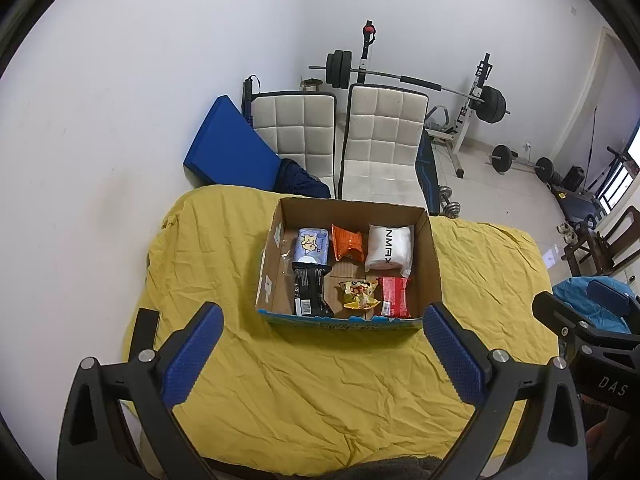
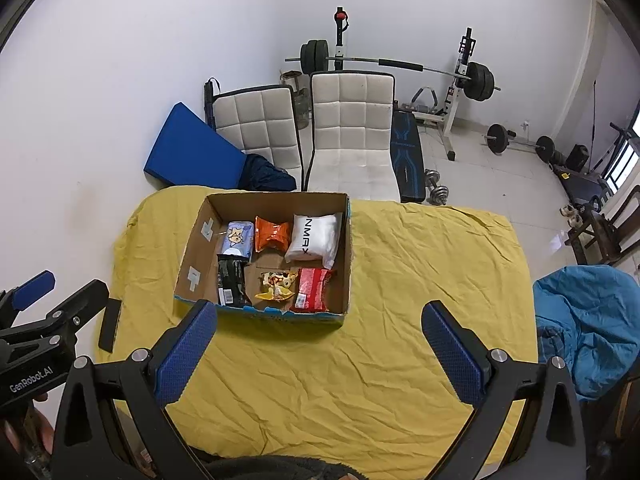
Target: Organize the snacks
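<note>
Lying inside the cardboard box [image 1: 430, 256], 6 snack packets show only partly: print on the black packet [image 1: 310, 294] and red packet [image 1: 395, 297] is too small to read, and the box's near wall hides their lower ends. Behind them sit a pale blue packet [image 1: 312, 245], an orange packet [image 1: 349, 242] and a white packet [image 1: 390, 247], with a yellow packet [image 1: 360, 294] in front. The left tool [image 1: 322, 346] and right tool [image 2: 320, 346] hover spread wide, holding nothing. A creased yellow cloth [image 2: 360, 360] covers the counter; 2 white chairs [image 2: 352, 128] and a barbell rack [image 2: 452, 80] stand beyond.
</note>
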`<action>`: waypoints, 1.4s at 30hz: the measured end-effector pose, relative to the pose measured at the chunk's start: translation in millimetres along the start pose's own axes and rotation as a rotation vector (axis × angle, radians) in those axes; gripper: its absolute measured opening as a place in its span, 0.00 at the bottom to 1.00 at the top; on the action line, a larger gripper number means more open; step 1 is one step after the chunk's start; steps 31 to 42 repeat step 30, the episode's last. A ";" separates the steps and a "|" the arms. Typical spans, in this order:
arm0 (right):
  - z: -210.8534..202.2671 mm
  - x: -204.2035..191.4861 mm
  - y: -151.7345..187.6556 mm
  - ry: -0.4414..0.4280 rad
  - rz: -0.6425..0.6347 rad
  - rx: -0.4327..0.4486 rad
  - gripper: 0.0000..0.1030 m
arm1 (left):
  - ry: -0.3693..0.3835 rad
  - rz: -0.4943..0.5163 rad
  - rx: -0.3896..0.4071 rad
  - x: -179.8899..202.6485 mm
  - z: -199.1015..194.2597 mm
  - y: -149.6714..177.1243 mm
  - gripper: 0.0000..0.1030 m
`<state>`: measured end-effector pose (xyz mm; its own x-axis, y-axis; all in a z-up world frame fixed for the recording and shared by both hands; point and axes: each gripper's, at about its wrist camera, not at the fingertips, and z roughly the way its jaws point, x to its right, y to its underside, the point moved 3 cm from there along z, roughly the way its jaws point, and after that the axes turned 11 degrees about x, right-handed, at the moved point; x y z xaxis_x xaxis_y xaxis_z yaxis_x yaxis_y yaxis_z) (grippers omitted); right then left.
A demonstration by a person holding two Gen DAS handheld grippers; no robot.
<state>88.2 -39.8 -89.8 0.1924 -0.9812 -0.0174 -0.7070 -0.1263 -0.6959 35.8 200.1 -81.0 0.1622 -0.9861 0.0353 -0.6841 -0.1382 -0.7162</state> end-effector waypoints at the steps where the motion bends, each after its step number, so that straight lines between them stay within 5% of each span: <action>1: 0.3 0.3 0.6 -0.002 0.001 -0.001 1.00 | -0.002 0.001 0.000 -0.2 0.1 0.1 1.00; 42: -0.5 2.7 5.0 -0.008 -0.001 -0.010 1.00 | -0.010 -0.005 -0.012 -2.3 5.8 4.1 1.00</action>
